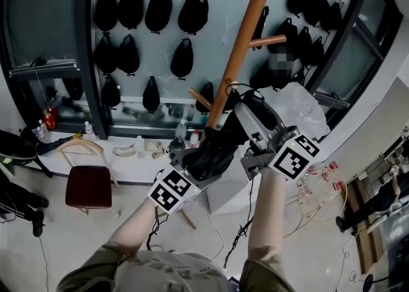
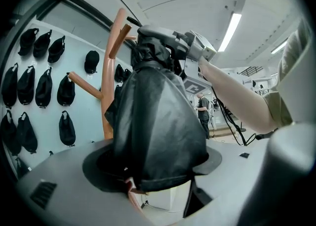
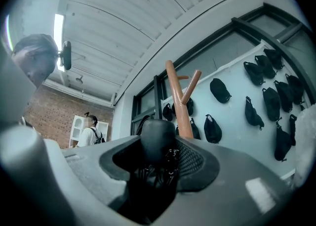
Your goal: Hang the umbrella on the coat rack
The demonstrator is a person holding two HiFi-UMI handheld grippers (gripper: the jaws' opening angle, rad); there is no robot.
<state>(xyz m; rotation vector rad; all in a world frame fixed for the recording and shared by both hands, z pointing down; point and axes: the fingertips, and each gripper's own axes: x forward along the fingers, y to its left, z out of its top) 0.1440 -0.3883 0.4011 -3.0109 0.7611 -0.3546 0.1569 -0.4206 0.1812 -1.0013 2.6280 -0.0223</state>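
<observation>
The folded black umbrella (image 1: 214, 149) was up in the air between the two grippers, slanting from lower left to upper right, right in front of the wooden coat rack (image 1: 239, 48) and not on any peg yet. The left gripper (image 1: 193, 164) had its jaws fairly wide but clamped round the bunched fabric end, and in its own view the canopy filled the whole gap between the fingers. The right gripper (image 1: 244, 108) held the other end, jaws narrower and closed on the rounded handle, which sat dead centre between the fingers with the strap dangling under it. Both views looked past the umbrella to the rack's pole and angled pegs just beyond. Behind the rack, rows of black caps (image 1: 158, 9) hung on the far wall. A red chair (image 1: 89, 186) stood on the floor well off to the left.
</observation>
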